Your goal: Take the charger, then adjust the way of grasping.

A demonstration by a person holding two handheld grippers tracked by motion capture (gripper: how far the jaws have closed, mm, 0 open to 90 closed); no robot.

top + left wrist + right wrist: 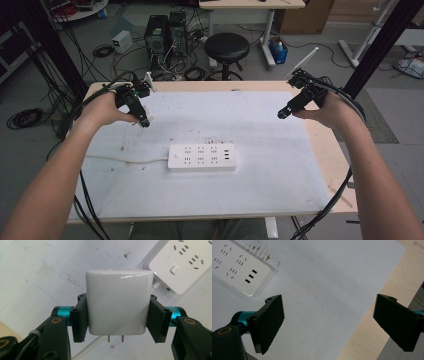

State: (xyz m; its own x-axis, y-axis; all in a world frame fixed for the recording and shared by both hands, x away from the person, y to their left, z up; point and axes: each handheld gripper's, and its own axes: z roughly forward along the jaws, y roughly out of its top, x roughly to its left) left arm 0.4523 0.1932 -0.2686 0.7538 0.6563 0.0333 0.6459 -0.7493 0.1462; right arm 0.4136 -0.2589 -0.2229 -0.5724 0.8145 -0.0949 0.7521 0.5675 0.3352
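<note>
White laminate is covering most of the table (280,190), with a bare wooden strip showing along its right edge, and I am working over it with both hands raised. Largest of the things in play, the power strip (202,157) is lying flat near the middle of the table, a little toward the near edge, its cord (125,160) running off toward the left edge. It is looking rigid and light enough to slide if I push sideways on it, so I am judging that any insertion needs a straight downward press.

Next down in size, the charger block (119,302) is sitting in my left gripper (119,315), held above the left part of the table, clear of the surface. Both jaws are pressing on its two flat sides, with its prongs (115,338) sticking out toward the camera. The shell is glossy, hard plastic, so I am expecting it to be stiff, light and rather slippery; the flat sides are the right place to clamp, squarely and well up the body, keeping the pads off the rounded corners and away from the thin prongs, which could bend.

My right gripper (329,325) is hanging over the table's right edge, jaws standing wide apart and holding nothing.
</note>
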